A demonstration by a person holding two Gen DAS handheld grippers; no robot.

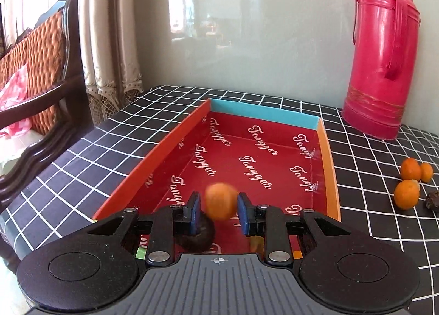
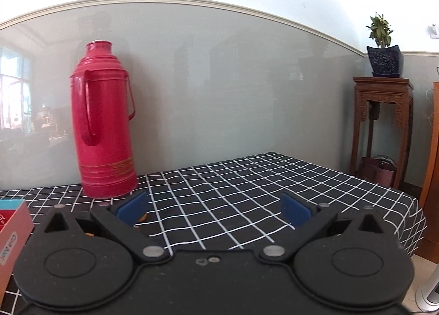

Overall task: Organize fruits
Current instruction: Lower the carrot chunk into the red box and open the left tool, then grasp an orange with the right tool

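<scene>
A black tablecloth (image 1: 274,100) with white grid lines covers the table, and the tall red thermos (image 1: 384,54) stands on it against the grey wall. Left of the thermos lies the open red box (image 1: 247,155), printed with "Tangger" lettering and edged in orange and blue. The left gripper (image 1: 219,209) hangs over the box's near end, its blue pads parted with a blurred orange fruit (image 1: 221,201) between them (whether they touch it, I cannot tell); a dark round fruit (image 1: 196,235) sits below. The right gripper (image 2: 214,209) hovers in front of the thermos, jaws spread wide. Three small oranges (image 1: 407,192) and a dark fruit (image 1: 433,199) rest in front of the thermos.
</scene>
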